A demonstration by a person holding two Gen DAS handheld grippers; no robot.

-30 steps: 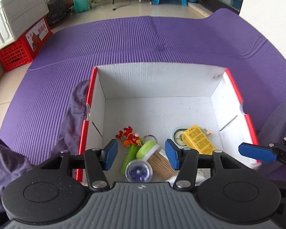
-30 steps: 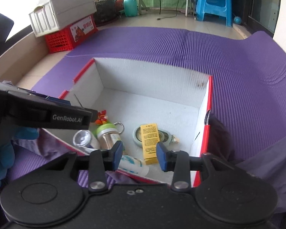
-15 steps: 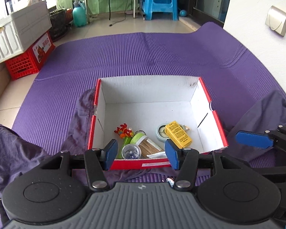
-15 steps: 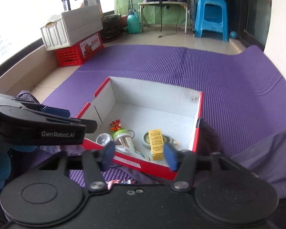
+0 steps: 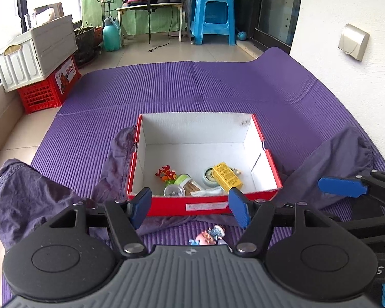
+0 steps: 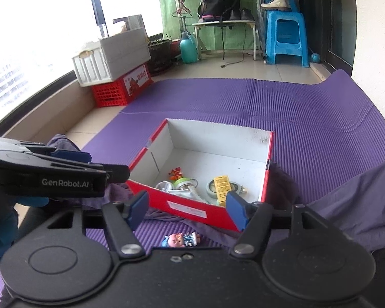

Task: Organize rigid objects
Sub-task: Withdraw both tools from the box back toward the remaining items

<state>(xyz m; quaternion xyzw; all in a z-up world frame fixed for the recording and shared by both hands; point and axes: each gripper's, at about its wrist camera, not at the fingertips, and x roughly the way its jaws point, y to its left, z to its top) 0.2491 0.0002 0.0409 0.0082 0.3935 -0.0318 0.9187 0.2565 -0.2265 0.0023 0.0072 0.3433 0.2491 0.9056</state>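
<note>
Now, box [image 5: 202,206]: on the purple mat [image 5: 192,89], holding a yellow carton [image 5: 227,175], jars and a toy.
Left gripper [image 5: 190,206]: jaws opening, nothing between them.
Right gripper [image 6: 187,209]: jaws opening, nothing between them.
Left to do: small figure [image 5: 208,236], lying on the mat just outside the box's near wall.

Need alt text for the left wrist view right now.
The left gripper, fingers opening and empty, hovers before a red box holding a yellow carton, jar and toy. A small figurine lies on the purple mat outside.
</note>
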